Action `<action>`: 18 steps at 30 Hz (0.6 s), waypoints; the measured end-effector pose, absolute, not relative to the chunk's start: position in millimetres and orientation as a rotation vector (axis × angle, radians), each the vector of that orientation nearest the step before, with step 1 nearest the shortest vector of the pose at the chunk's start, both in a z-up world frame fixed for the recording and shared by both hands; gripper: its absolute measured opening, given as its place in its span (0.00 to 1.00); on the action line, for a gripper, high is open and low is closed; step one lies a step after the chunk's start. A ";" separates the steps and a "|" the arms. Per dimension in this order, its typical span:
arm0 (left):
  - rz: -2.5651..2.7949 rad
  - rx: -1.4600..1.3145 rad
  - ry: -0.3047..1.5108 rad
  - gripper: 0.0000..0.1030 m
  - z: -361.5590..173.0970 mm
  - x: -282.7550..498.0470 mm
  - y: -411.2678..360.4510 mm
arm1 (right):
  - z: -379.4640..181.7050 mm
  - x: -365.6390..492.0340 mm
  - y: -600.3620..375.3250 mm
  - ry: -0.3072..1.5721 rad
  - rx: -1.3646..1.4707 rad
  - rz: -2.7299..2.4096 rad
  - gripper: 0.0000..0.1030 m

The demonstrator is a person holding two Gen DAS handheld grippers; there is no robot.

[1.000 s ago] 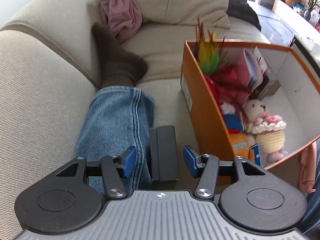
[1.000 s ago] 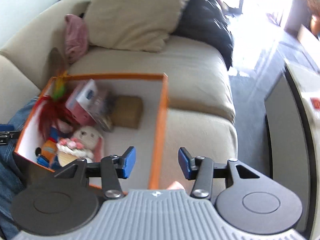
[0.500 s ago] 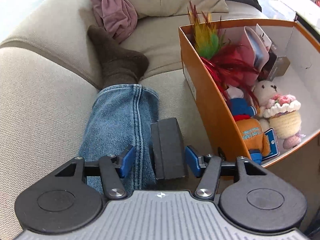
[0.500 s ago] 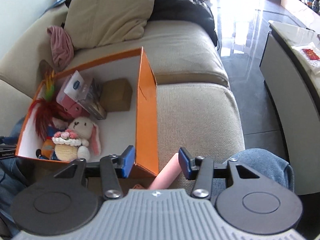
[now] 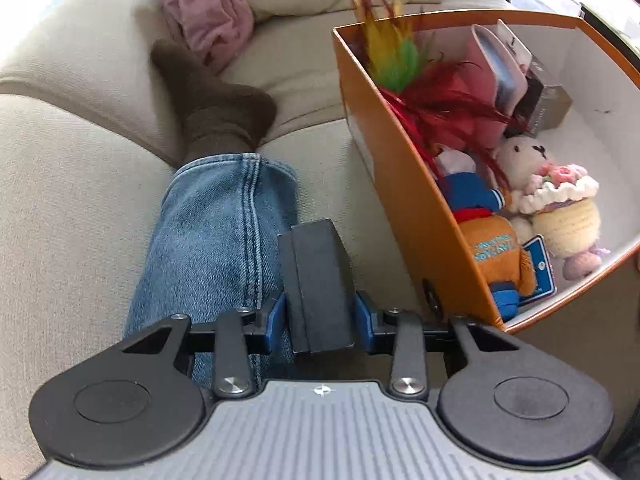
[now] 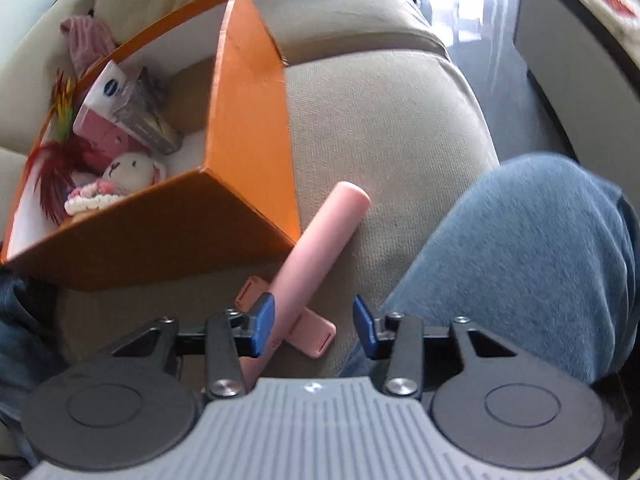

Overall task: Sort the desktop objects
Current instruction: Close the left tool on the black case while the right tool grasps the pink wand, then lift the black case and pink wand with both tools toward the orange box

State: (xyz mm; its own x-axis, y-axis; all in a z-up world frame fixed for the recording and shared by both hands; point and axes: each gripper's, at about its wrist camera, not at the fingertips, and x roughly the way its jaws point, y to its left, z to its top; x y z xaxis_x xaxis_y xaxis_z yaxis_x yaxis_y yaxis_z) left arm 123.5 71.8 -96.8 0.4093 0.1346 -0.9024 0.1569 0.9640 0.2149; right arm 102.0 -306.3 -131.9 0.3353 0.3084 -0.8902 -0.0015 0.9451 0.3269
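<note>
Black and block-shaped, the case [image 5: 320, 284] lies on the sofa [image 5: 72, 200] with its long axis running away from the left gripper [image 5: 320, 320], whose closing jaws flank its near end; the orange box [image 5: 404, 208] stands open just to its right. Right gripper [image 6: 314, 320] jaws, closing but not yet gripping, straddle a diagonal pink tube [image 6: 320, 256].
</note>
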 end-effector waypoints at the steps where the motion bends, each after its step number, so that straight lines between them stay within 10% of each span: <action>1: -0.011 0.277 1.142 0.41 -97.3 121.5 72.3 | -134.7 102.7 -306.5 1.231 0.312 0.213 0.45; 18: -0.003 0.214 1.089 0.40 -104.0 112.0 79.5 | -149.9 97.5 -280.4 1.321 0.187 0.243 0.34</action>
State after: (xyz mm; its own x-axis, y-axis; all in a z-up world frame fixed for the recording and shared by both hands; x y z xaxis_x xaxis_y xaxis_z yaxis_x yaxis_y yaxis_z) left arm 112.0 79.5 -104.0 0.4650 0.1022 -0.8794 0.1078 0.9794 0.1709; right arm 97.5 -280.4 -149.9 0.2278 0.2809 -0.9323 -0.0689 0.9597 0.2723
